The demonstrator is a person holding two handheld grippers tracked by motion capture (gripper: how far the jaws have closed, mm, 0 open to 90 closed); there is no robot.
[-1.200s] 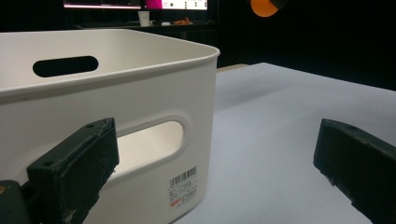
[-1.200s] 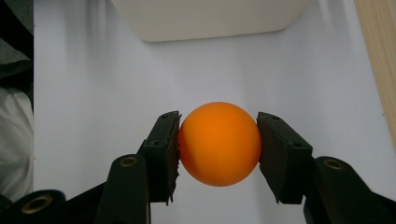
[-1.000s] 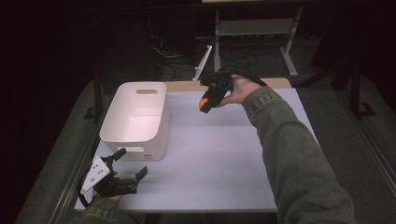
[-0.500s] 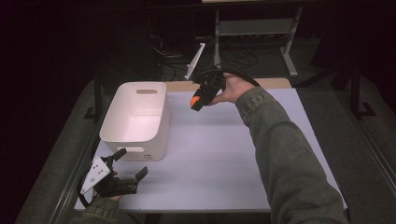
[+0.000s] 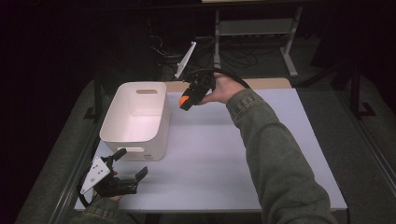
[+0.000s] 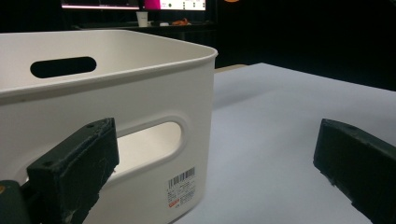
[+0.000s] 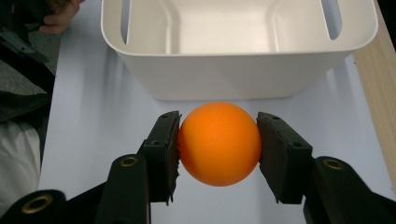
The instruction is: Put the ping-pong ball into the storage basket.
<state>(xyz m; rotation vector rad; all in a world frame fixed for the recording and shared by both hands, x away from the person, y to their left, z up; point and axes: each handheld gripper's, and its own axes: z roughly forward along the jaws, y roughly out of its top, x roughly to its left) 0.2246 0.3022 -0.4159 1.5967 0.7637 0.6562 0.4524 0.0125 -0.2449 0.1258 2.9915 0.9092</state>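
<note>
An orange ball [image 7: 219, 143] sits clamped between the two black jaws of my right gripper [image 7: 218, 144]. In the high view that gripper [image 5: 187, 101] hangs in the air just right of the white bin [image 5: 122, 126], the orange ball [image 5: 184, 99] at its tip. The bin's inside [image 7: 224, 28] looks empty. My left gripper [image 5: 130, 164] rests low at the table's near left corner, its jaws wide apart with nothing between them, facing the bin's near wall [image 6: 140, 116] with its handle slot.
The white table [image 5: 233, 154] stretches right of the bin. A wooden strip [image 5: 261, 84] runs along its far edge. A metal frame and cables stand on the dark floor behind. A barcode label [image 6: 181, 186] sticks to the bin's wall.
My right gripper has carried the orange ball leftward, closer to the bin. The left gripper has stayed where it was.
</note>
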